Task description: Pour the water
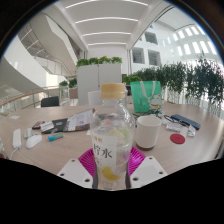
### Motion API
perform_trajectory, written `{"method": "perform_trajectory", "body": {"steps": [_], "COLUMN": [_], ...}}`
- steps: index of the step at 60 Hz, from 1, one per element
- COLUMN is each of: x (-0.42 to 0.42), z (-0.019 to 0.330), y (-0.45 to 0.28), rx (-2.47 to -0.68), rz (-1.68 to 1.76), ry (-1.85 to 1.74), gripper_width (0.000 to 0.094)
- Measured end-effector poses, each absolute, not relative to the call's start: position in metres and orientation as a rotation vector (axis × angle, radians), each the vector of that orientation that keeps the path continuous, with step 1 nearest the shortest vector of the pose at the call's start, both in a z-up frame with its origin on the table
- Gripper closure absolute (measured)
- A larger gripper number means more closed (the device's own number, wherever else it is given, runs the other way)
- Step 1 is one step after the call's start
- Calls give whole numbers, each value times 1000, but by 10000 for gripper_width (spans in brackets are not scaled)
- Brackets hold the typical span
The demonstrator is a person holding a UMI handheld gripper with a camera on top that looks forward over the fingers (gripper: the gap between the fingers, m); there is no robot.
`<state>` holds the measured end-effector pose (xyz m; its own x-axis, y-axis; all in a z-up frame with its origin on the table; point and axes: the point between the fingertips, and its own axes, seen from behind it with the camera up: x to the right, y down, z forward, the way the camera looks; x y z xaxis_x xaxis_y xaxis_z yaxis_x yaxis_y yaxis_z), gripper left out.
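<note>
A clear plastic water bottle (110,135) with a pale cap and a white label with red characters stands upright between my fingers. My gripper (111,162) is shut on the bottle, its pink pads (133,160) pressing on both sides of the lower body. A white cup (148,130) stands on the table just beyond the bottle to the right.
The wooden table (60,150) holds papers (78,121), a white mouse (34,141), a red coaster (178,139), a green bag (146,96) and small items. Planters with hedges (100,70) stand behind, and windows beyond.
</note>
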<state>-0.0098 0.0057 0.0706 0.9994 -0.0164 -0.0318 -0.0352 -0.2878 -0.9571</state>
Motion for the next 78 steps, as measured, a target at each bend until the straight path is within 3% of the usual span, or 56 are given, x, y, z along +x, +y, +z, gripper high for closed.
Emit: {"method": "perform_trajectory", "body": {"steps": [7, 16, 24, 30, 38, 48, 55, 62, 68, 72, 78], "x": [-29, -30, -11, -14, -9, 0, 8, 9, -8, -5, 31], "z": [96, 162, 158, 158, 205, 222, 220, 227, 235, 240, 308], "y": [23, 71, 110, 129, 128, 145, 149, 138, 141, 129, 138], "rx": [-1909, -1828, -1751, -1578, -1347, -1062, -1004, -1025, -1252, -1459, -1650], "rz": [260, 767, 1219, 1589, 1915, 2060, 2069, 2099, 1996, 1842, 1402], "ry": [152, 560, 982, 1293, 1453, 1643, 1682, 1649, 1489, 1159, 815], "gripper_width": [570, 572, 572, 572, 572, 572, 572, 572, 571, 569, 562]}}
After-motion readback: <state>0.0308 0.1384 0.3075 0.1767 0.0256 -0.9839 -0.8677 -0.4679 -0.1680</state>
